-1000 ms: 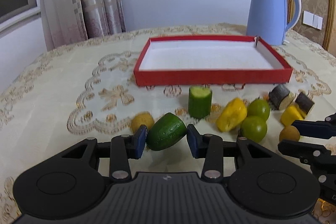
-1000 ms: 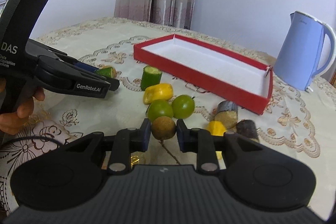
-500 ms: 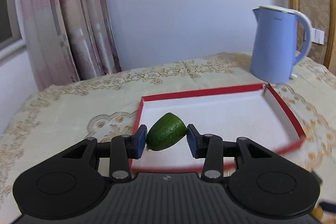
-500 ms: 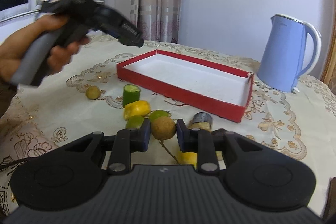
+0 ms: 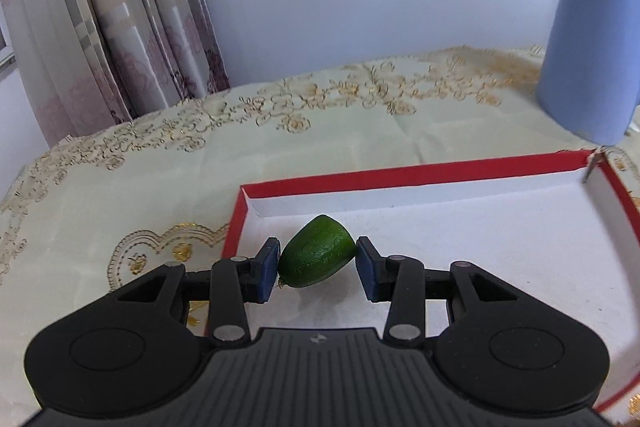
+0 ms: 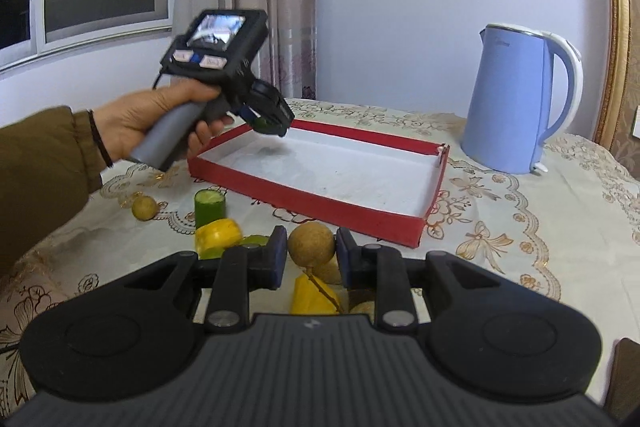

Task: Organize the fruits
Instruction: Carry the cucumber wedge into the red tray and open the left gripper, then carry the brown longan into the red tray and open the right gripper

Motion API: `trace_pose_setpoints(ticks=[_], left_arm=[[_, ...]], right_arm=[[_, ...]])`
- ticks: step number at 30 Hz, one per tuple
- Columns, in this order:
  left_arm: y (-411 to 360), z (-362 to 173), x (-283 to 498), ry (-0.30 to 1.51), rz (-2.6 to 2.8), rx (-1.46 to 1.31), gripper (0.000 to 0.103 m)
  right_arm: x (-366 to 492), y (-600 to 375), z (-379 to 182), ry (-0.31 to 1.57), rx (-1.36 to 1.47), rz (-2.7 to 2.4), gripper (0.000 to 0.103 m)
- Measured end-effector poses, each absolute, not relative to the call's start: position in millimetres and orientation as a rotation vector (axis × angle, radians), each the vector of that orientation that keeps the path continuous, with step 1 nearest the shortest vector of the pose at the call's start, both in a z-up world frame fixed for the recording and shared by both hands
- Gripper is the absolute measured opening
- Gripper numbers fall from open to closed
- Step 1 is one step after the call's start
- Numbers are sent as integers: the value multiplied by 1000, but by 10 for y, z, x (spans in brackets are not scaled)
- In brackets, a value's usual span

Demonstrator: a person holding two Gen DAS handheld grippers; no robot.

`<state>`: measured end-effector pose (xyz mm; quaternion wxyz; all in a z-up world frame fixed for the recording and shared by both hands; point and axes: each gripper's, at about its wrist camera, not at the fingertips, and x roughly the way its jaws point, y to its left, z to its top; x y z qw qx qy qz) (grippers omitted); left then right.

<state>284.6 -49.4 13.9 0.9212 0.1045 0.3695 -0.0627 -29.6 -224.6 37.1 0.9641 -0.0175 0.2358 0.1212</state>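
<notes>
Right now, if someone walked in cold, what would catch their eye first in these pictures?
Probably the red tray in the middle of the table, its white inside bare. The left gripper hangs over the tray's left end, clamping a green fruit, while the right gripper holds a round brown fruit short of the tray. A blue kettle stands behind it.

- Left claw (image 5: 316,265), gripped by the person's left hand (image 6: 160,119), clamps a green fruit (image 5: 316,255).
- Right claw (image 6: 311,253) clamps a brown round fruit (image 6: 311,242).
</notes>
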Motion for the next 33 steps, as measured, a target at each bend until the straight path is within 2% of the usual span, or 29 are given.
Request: trace_pose_setpoints(ticks=[8,9,11,13,21,28,31,33], left_arm=[[-490,174,2973,760,-107,189,43],[-483,183,2972,757,-108,183,46],[-456,217,2953,752,-105,163,66],[-440,245,2926,738,-99,156,70],[-191,532,2445,669,-12,182,70],[183,658,1437,615,9,63,70],[181,683,1103,538,-15,67,78],[167,668,1013,494,-15,77,79]], right_arm=[[-303,-2282,347,481,-13,241,25],[-305,-2288,349,480,-10,240,25],[-313,-2292,353,478,-9,237,25],[-317,-2297,361,477,-4,235,25],[-271,-2308,435,459,-9,244,25],[-210,-2324,496,441,-18,239,25],[-109,-2354,514,444,-28,215,25],[-14,-2390,542,446,-24,208,25]])
